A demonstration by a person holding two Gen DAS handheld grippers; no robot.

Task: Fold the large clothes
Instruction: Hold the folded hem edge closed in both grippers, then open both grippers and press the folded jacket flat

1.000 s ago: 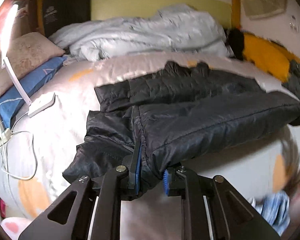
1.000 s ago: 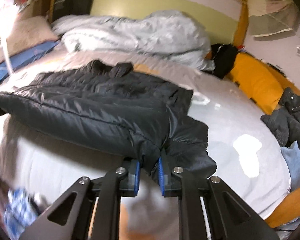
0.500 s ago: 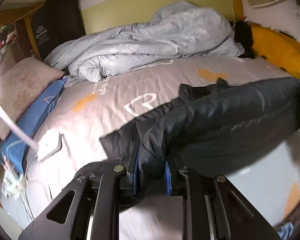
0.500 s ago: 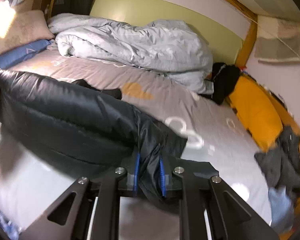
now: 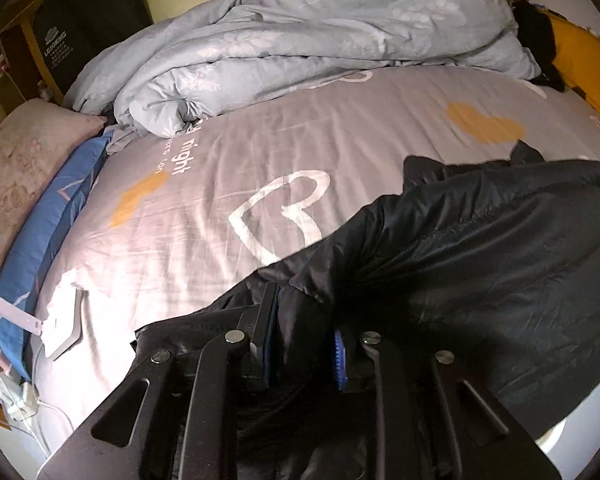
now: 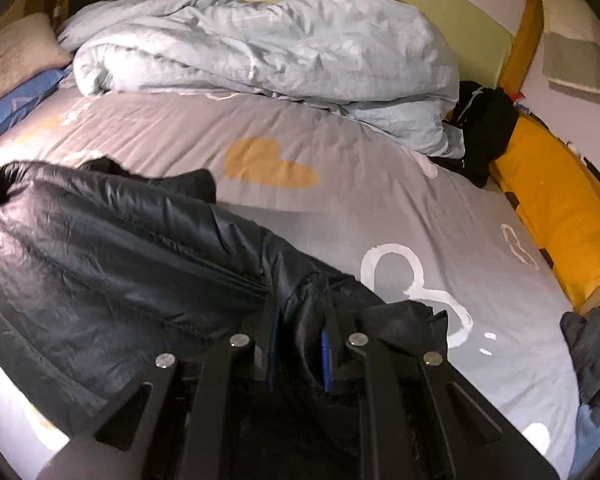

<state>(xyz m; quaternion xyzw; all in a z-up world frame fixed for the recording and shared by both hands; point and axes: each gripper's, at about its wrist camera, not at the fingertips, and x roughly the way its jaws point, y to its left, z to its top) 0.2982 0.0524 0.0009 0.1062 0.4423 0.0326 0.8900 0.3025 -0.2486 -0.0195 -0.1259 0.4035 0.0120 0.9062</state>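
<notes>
Since a second ago we have carried the black jacket up and forward over the grey sheet, so the fold is underway. Our left gripper and right gripper each stay clamped on bunched hem, lower centre, jacket body draping between them.

Grey heart-printed bedsheet; at its far edge, crumpled pale-blue duvet; along its left, blue pillow; along its right, long yellow cushion.
</notes>
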